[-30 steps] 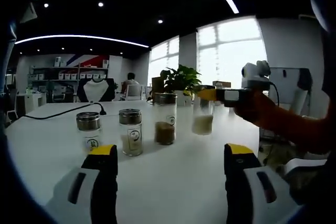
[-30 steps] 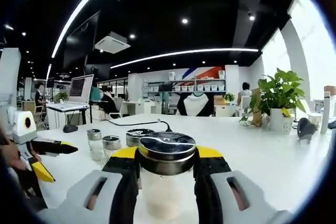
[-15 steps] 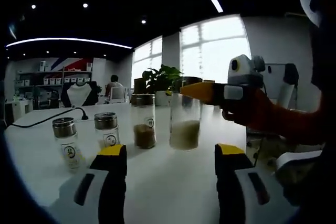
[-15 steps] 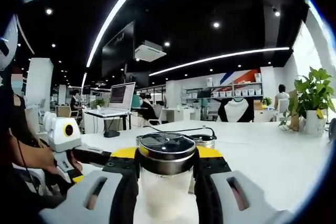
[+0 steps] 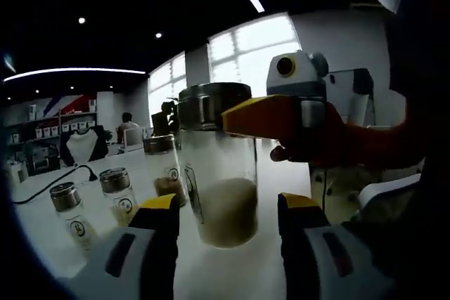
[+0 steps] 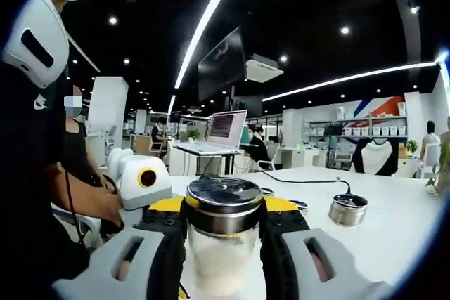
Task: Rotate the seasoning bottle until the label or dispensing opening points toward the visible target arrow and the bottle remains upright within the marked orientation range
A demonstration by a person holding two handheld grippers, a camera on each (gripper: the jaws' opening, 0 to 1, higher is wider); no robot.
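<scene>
Broad white tabletop [image 5: 42,240] underneath, running back toward shelving in the left gripper view. Right gripper [image 6: 223,224], grey with yellow-tipped black jaws, clamped just below the metal cap of the tall clear glass seasoning bottle with pale granules [image 6: 222,240]; jaws closed onto the glass on both sides, bottle upright between them. Same bottle [image 5: 218,166] in the left gripper view, lifted clear of the table and close to the lens, a dark label strip along its left edge, yellow jaw of the right gripper [image 5: 264,116] at its cap, a hand [image 5: 330,147] behind. Left gripper [image 5: 226,219] spread wide, jaws apart on either side of the bottle's lower half, holding nothing; contact with the glass not clear. Three smaller metal-capped glass spice jars standing on the table at left: brown-filled jar [image 5: 166,170], then second labelled jar [image 5: 118,191], then nearest labelled jar [image 5: 70,212]. One short metal-lidded jar [image 6: 348,209] on the table in the right gripper view.
</scene>
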